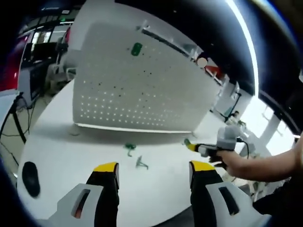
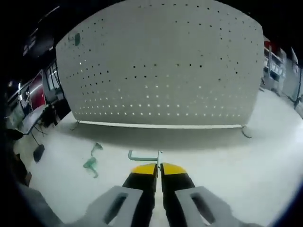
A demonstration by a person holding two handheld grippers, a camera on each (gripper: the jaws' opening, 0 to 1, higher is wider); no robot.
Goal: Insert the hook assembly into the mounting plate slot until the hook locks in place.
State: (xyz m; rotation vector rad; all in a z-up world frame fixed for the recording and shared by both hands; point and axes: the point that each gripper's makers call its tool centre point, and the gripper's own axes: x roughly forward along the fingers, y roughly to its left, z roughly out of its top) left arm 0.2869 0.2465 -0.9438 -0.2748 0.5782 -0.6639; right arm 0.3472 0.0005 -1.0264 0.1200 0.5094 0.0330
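A white perforated mounting plate (image 1: 142, 90) stands upright on the white table (image 1: 61, 151), and one green hook (image 1: 136, 48) hangs near its top. The same plate (image 2: 161, 71) and hung hook (image 2: 75, 39) appear in the right gripper view. My right gripper (image 2: 158, 168) is shut on a green hook assembly (image 2: 142, 156), held low in front of the plate's base. In the left gripper view it (image 1: 208, 149) comes in from the right in a person's hand, the hook (image 1: 187, 141) at its tip. My left gripper (image 1: 154, 168) is open above the table, holding nothing.
Two loose green hooks (image 1: 130, 149) (image 1: 141, 163) lie on the table before the plate, also in the right gripper view (image 2: 97, 147) (image 2: 90, 164). A black oval object (image 1: 31, 177) sits near the table's left edge. Room furniture stands behind.
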